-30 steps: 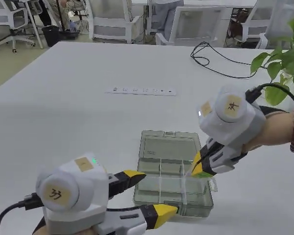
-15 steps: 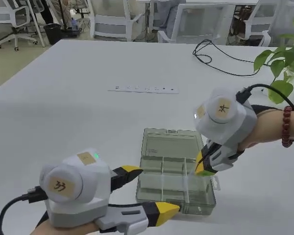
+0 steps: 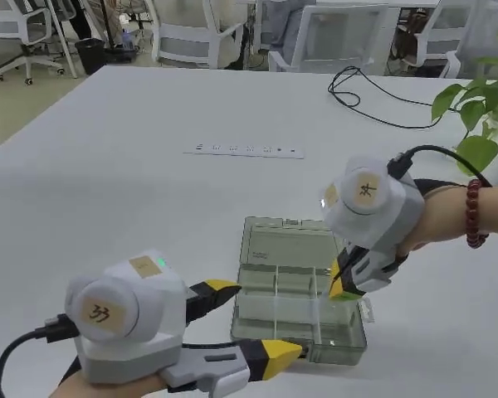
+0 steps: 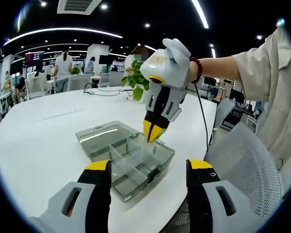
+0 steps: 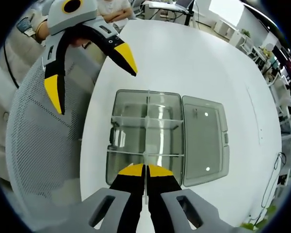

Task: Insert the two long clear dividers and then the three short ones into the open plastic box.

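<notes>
The open clear plastic box (image 3: 340,348) lies near the table's front edge, its lid (image 3: 286,245) folded flat away from me. Clear dividers cross its tray. My right gripper (image 3: 339,288) hangs over the tray's right part, shut on a thin clear divider (image 3: 317,319) that reaches down into the box. In the right gripper view the shut jaws (image 5: 145,168) pinch that divider's edge above the box (image 5: 109,145). My left gripper (image 3: 257,322) is open at the box's near left corner, holding nothing. The left gripper view shows its own jaws (image 4: 149,165) wide apart before the box (image 4: 136,187), with the right gripper (image 4: 154,133) above.
A white power strip (image 3: 245,151) lies mid-table. A black cable (image 3: 373,91) curls at the back right beside a green plant (image 3: 481,108). Office chairs stand beyond the far edge. A mesh chair (image 5: 43,145) is close to the table's near side.
The right gripper's body has leaned a little to the left over the box while its tips stay on the divider. The left gripper has held still and open.
</notes>
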Demonstrator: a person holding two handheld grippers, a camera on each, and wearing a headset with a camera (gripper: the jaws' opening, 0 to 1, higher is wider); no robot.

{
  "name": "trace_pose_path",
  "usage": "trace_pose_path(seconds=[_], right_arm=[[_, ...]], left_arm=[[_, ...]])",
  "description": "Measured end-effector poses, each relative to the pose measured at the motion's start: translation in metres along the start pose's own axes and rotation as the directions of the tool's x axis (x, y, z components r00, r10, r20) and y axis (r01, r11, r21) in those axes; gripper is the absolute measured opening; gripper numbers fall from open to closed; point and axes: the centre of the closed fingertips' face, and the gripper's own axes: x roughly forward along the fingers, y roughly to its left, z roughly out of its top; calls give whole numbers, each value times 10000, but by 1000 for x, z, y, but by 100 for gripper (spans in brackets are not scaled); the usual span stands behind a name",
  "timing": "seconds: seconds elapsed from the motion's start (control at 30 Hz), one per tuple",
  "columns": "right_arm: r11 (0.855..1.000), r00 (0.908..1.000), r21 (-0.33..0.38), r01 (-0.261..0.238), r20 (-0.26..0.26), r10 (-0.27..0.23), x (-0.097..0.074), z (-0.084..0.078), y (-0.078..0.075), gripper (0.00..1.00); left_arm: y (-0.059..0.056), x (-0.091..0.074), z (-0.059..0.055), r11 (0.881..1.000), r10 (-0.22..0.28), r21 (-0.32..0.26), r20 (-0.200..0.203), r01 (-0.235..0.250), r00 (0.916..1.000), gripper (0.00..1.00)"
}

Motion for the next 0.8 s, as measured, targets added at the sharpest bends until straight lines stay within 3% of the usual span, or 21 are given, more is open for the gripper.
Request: trace_pose_path(seconds=[0.4,0.8], right_arm=[[9963,9916,-250,-822,-1024,793,13,-1,1,2],[9958,9900,87,-915,-1073,919,20,-6,1,2]], left_arm=[[-4,3,2,9999,-146,76,-22,146,9999,62],[-5,5,2,9998,-177,37,-51,177,9998,61]])
